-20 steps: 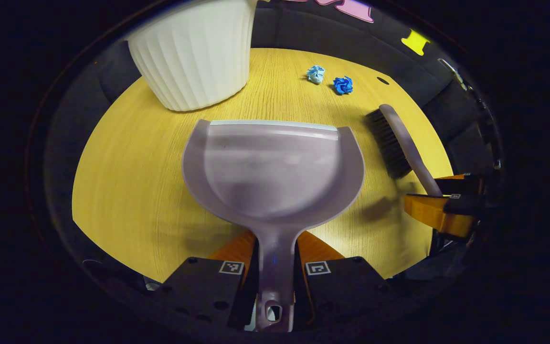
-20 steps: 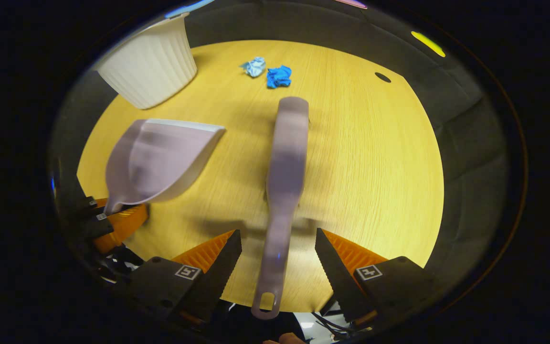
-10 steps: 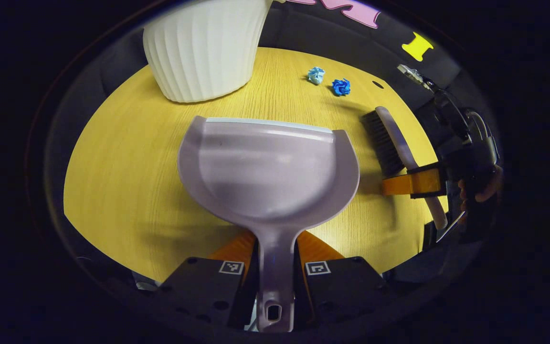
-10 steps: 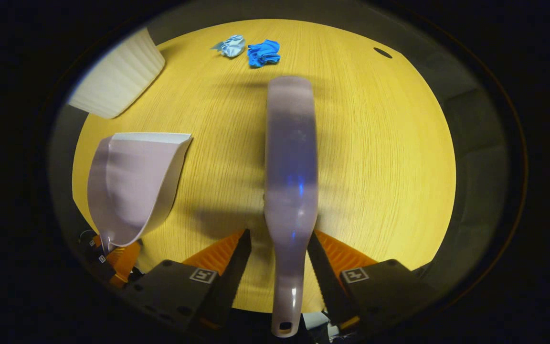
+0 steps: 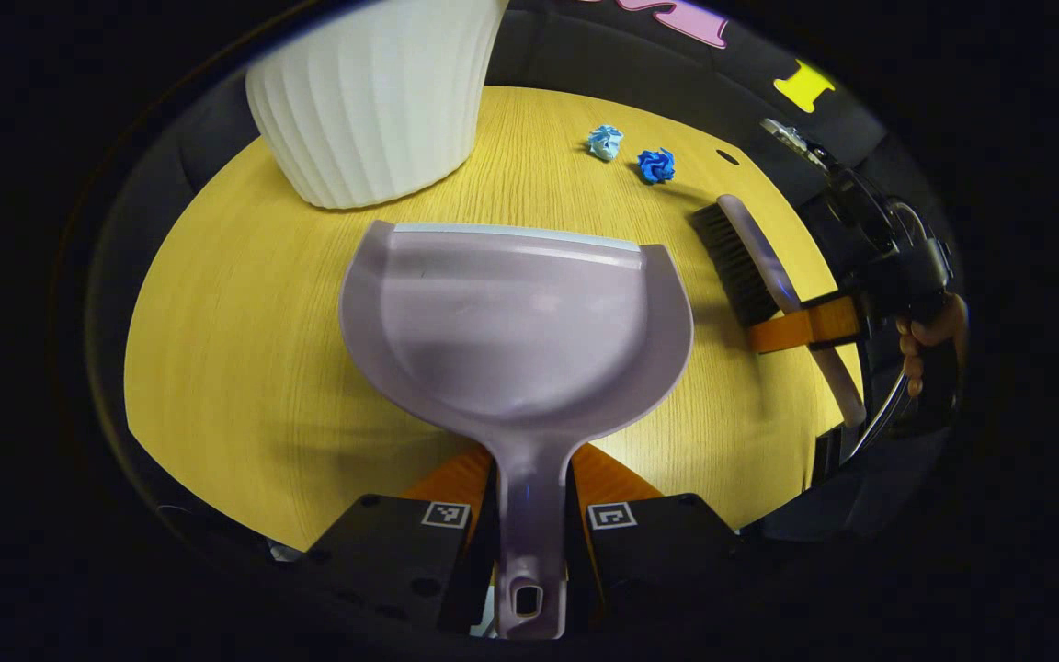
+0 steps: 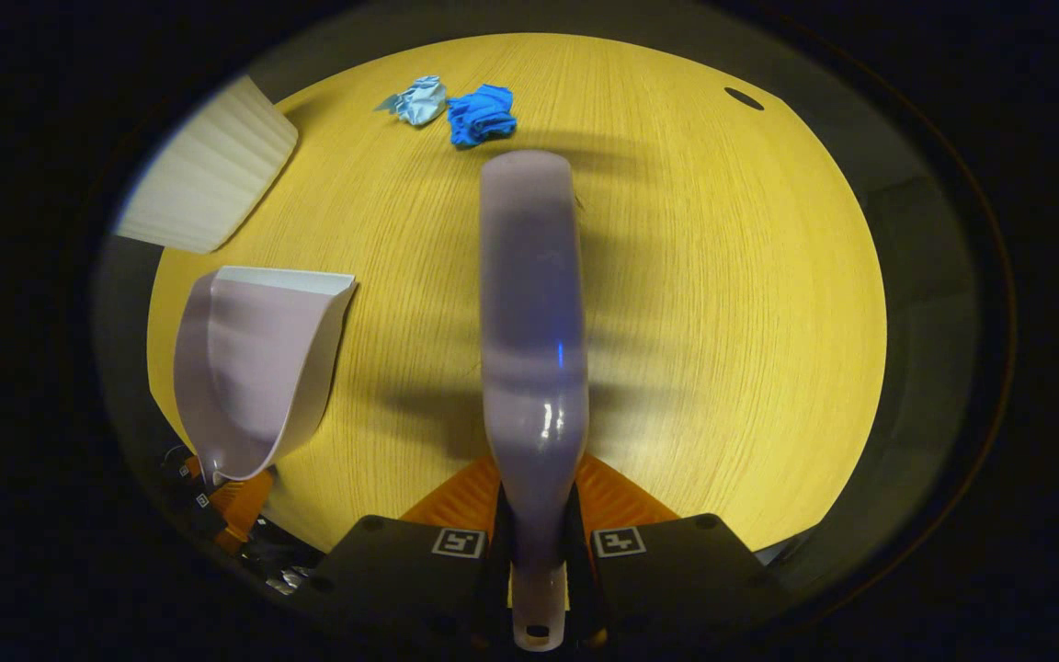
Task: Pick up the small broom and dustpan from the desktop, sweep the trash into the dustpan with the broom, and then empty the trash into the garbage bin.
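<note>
Nearest to me, my left gripper [image 5: 529, 524] has its jaws clamped on the dustpan [image 5: 516, 322] handle, the pan held out ahead over the desk [image 5: 235, 368]. My right gripper [image 6: 539, 552] has its jaws pressed together on the broom [image 6: 529, 313] handle; in the left gripper view that broom [image 5: 750, 267] sits to the right of the pan, bristles pointing down toward the wood, and a hand [image 5: 929, 340] grips the rig behind it.

Risks, in my judgement: both handles are smooth, glossy plastic, so either tool could twist in the grip once the bristles drag on the desk. The 2 paper balls look light and crumpled; a hard stroke could flick them past the pan lip or off the far edge. If the pan lip is not set flat, they may slide beneath it.

Materials: the dustpan is a pale lilac scoop with a paler strip along its front lip. The desk is yellow wood grain. Farther off stands the white ribbed bin [image 5: 373, 101], and beyond the broom lie the light blue ball [image 6: 417, 98] and the dark blue ball [image 6: 482, 114], just beside each other.
</note>
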